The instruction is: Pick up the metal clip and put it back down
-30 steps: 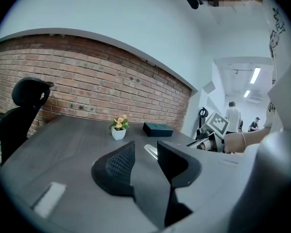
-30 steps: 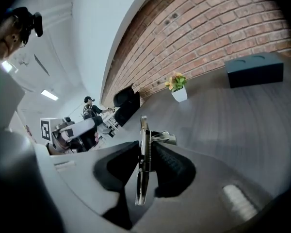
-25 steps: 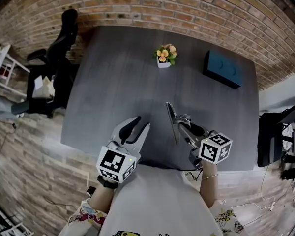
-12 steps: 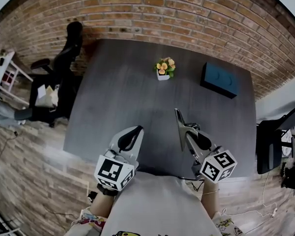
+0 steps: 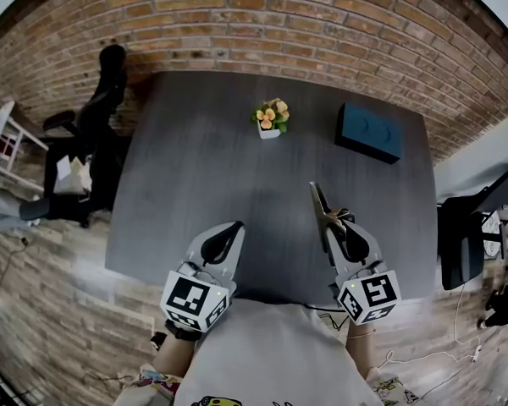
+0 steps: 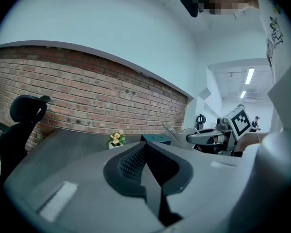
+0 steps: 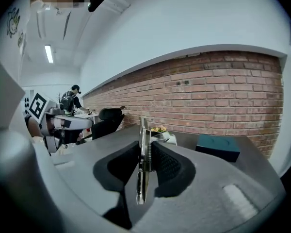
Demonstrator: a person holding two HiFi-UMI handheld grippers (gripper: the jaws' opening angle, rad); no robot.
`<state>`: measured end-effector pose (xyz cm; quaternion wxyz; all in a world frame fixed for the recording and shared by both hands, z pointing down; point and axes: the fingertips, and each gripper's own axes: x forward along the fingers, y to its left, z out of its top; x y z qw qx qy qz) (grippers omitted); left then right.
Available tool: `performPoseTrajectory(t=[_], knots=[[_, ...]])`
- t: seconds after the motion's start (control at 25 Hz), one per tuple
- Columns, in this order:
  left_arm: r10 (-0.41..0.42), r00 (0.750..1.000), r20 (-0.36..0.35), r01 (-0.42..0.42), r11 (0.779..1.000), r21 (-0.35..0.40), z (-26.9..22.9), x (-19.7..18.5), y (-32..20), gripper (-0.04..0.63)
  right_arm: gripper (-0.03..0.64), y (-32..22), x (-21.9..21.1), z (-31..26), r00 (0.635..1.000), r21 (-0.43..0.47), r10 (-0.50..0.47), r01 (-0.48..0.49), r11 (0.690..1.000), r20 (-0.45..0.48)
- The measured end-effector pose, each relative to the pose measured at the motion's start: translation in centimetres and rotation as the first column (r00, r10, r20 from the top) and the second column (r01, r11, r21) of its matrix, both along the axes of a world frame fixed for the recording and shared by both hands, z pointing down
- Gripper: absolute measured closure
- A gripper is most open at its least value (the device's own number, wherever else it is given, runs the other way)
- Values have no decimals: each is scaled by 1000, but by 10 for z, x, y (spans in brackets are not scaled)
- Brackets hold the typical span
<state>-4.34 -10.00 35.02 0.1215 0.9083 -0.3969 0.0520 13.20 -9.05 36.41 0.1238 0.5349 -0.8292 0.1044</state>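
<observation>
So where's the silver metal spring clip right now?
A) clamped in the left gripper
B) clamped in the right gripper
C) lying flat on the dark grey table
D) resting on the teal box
B: the right gripper view shows the silver metal spring clip standing on edge, pinched between the pads of the right gripper, while the left gripper is shut on nothing.

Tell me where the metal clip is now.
The metal clip is pinched in the right gripper, over the dark table near its front edge, right of centre in the head view.
</observation>
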Motion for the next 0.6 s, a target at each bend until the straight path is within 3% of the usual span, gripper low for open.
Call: performPoseTrajectory(t=[0.6], knots=[[-21,999,33,21,1000,0,3,-6,-11,597,526,-8,6,2,998,47,56,-56,997,2]])
